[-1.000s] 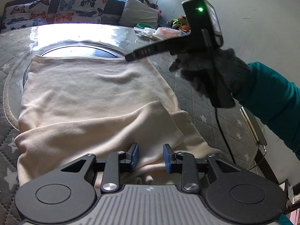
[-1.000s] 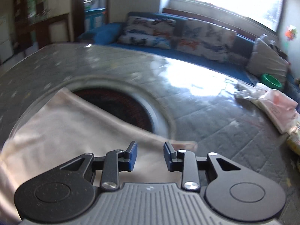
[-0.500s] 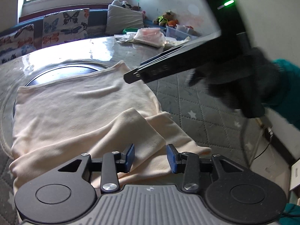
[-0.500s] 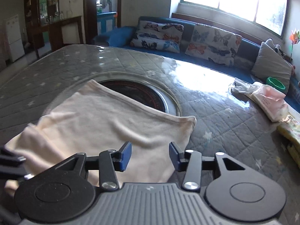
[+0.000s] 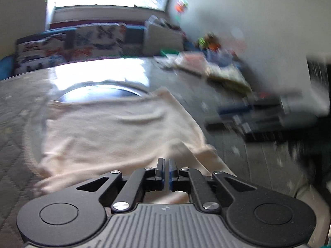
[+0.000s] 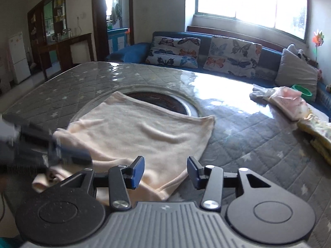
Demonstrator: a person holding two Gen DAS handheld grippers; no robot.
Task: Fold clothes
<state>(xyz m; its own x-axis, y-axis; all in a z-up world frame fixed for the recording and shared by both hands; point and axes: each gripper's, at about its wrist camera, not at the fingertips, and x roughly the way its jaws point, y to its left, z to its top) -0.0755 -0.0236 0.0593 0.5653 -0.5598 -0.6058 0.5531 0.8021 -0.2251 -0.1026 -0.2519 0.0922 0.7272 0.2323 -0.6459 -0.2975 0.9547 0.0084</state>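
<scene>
A cream garment (image 5: 115,132) lies flat on the grey quilted table, with its near part folded over and bunched; it also shows in the right wrist view (image 6: 140,136). My left gripper (image 5: 166,170) is shut just above the near fold; I cannot tell if cloth is pinched. It shows blurred at the left of the right wrist view (image 6: 68,155), at the garment's near left corner. My right gripper (image 6: 165,170) is open and empty above the garment's near right edge. It shows as a blur at the right of the left wrist view (image 5: 262,119).
The grey quilted table (image 6: 248,140) has a round dark inset (image 6: 163,101) under the garment's far edge. A pile of pink and patterned clothes (image 6: 289,103) lies at the far right. A blue sofa with butterfly cushions (image 6: 206,51) stands behind the table.
My left gripper has closed from open and the left view is now motion-blurred. My right gripper has opened wider and pulled back, showing more of the garment.
</scene>
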